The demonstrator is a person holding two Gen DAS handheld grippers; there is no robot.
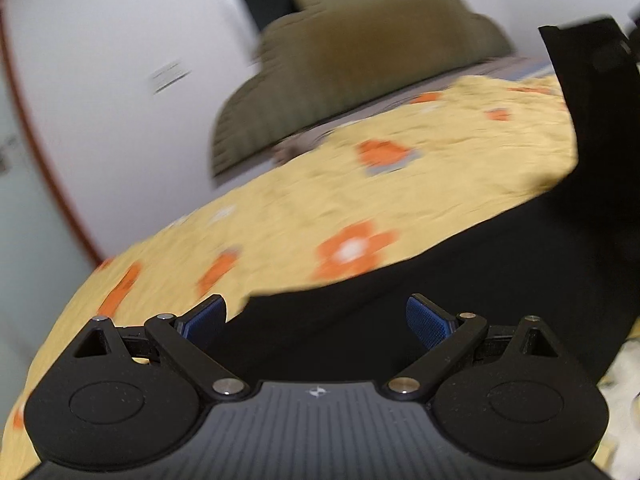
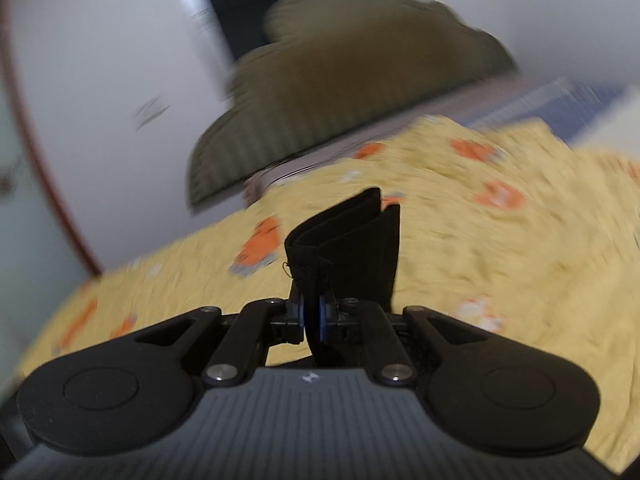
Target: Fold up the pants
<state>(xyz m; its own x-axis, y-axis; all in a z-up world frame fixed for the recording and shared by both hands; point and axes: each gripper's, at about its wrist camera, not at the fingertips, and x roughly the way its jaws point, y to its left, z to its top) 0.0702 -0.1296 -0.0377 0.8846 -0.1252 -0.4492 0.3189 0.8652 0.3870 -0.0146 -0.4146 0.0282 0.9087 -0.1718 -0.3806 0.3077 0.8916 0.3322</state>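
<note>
Black pants (image 1: 500,264) lie on a yellow bedspread with orange flowers (image 1: 304,216), and one end rises as a dark strip toward the top right of the left wrist view. My left gripper (image 1: 316,320) hovers just over the near edge of the cloth, open, its blue pads (image 1: 426,322) wide apart with nothing pressed between them. In the right wrist view my right gripper (image 2: 313,318) is shut on a folded edge of the pants (image 2: 352,240), which sticks up above the fingers, lifted off the bedspread (image 2: 480,264). Both views are blurred.
An olive-brown padded headboard (image 1: 360,64) stands at the far end of the bed against a white wall (image 1: 100,60). A red-brown frame edge (image 1: 44,152) curves down the left side. White cloth (image 1: 624,376) shows at the right edge.
</note>
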